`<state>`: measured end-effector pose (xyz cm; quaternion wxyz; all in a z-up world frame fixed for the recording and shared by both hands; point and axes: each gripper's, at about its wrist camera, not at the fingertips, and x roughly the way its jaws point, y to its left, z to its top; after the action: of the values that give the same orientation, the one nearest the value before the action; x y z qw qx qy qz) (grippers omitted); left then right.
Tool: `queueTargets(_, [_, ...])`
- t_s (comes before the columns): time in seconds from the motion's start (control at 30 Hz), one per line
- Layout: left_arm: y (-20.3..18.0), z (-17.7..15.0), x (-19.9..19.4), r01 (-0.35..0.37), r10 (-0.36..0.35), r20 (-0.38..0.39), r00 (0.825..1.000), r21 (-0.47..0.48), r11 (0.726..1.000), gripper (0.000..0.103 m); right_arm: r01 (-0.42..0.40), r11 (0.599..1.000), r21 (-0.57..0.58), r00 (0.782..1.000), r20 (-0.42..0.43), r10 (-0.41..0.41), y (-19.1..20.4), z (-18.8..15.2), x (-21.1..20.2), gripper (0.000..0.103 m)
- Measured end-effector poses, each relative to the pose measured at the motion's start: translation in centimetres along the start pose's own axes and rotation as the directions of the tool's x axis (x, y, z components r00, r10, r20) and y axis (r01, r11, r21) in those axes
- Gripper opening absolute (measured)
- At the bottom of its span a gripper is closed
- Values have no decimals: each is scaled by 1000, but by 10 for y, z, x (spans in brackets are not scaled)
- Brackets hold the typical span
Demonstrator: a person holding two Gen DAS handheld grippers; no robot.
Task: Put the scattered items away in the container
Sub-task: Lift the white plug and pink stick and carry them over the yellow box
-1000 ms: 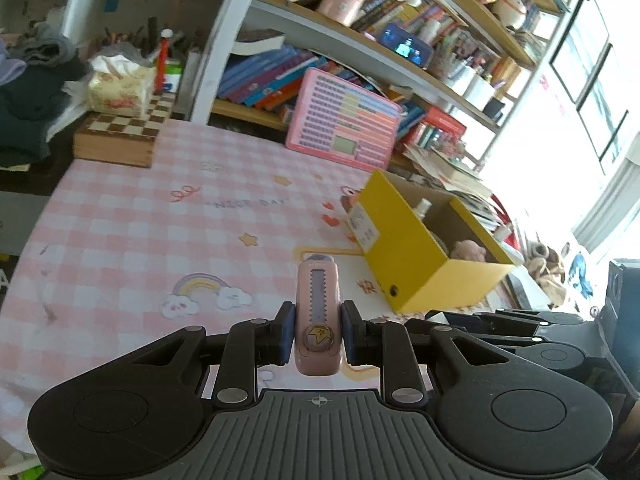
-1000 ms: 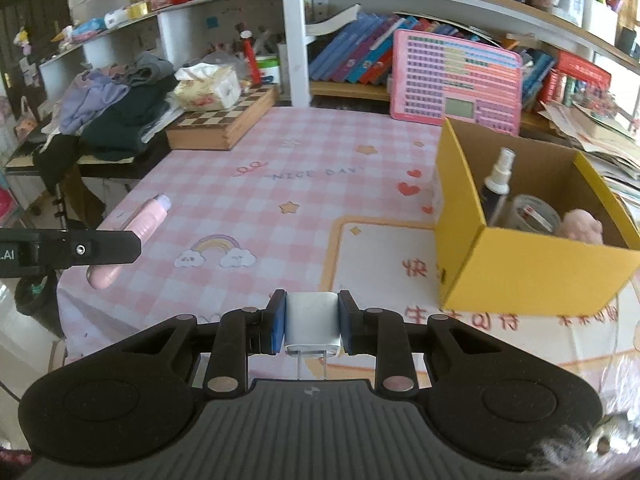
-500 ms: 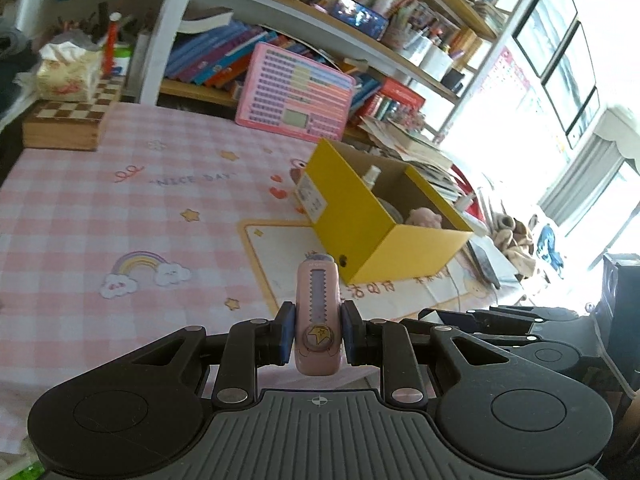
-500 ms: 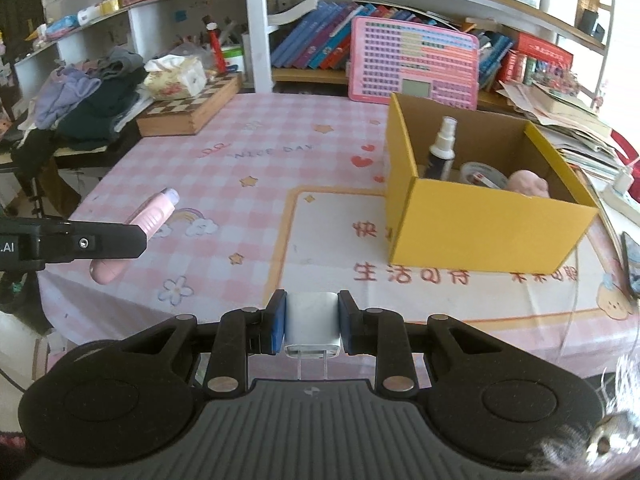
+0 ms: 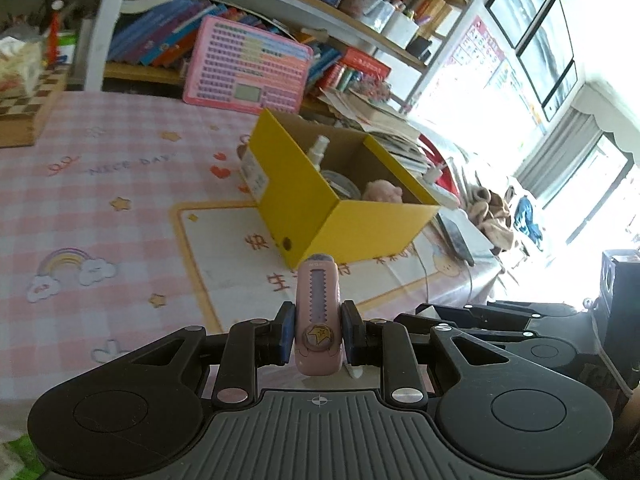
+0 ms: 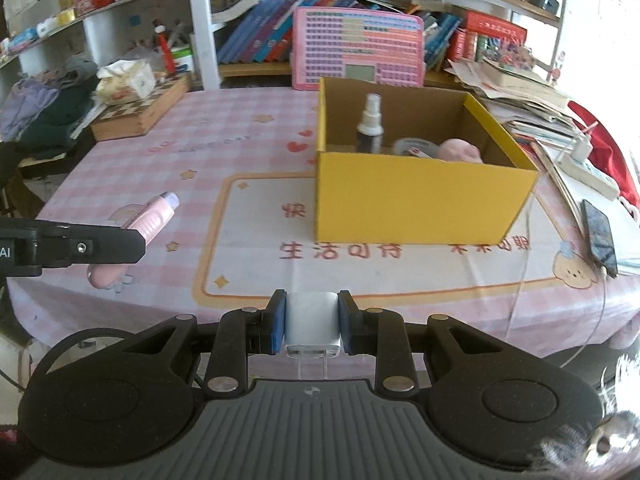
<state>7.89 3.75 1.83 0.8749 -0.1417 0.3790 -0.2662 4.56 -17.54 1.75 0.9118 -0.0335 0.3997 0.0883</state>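
My left gripper (image 5: 316, 332) is shut on a pink utility knife (image 5: 318, 312) with a star sticker, held above the table's near edge and pointing at the yellow box (image 5: 304, 204). In the right wrist view the knife (image 6: 136, 228) shows at the left in the left gripper. My right gripper (image 6: 312, 324) is shut on a white plug adapter (image 6: 312, 322), its prongs toward the camera, in front of the yellow box (image 6: 416, 196). The box holds a spray bottle (image 6: 370, 124), a tape roll (image 6: 416, 147) and a pink soft toy (image 6: 460, 151).
The table has a pink checked cloth (image 6: 224, 152). A wooden chessboard box (image 6: 140, 112) with a tissue pack stands at the back left. A pink keyboard toy (image 6: 356, 50) leans against the bookshelf. A phone (image 6: 598, 236), a power strip (image 6: 588, 172) and paper piles lie right of the box.
Both grippers have pulled back from the table and turned toward the yellow box, which now sits more central and closer in both views. Each still holds its item.
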Motion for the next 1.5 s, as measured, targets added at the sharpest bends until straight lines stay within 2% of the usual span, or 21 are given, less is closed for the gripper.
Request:
queueTargets(0.47, [-42,6,52,56,-54,-80,995,22,998,23,41,998,55,999,-32,-39,-60,-7,-1,25])
queueTargets(0.7, [-65,10,83,102,-94,-123,988,57,993,23,83,991,105,996,-47,-78,-93,-15,-4,25])
queueTargets(0.87, [-78,19,101,109,-97,-124,987,94,990,23,106,985,135,994,-49,-100,-115,-15,-3,25])
queueTargets(1.17, [-100,50,125,81,-72,-62,996,167,983,23,88,988,124,996,-18,-86,-151,10,12,25])
queueTargets(1.33, [-108,79,136,16,-19,14,1000,224,975,23,56,993,106,998,29,-59,-171,35,24,25])
queueTargets(1.5, [-112,103,146,-54,39,71,997,227,972,23,18,997,70,997,72,-23,-188,66,40,25])
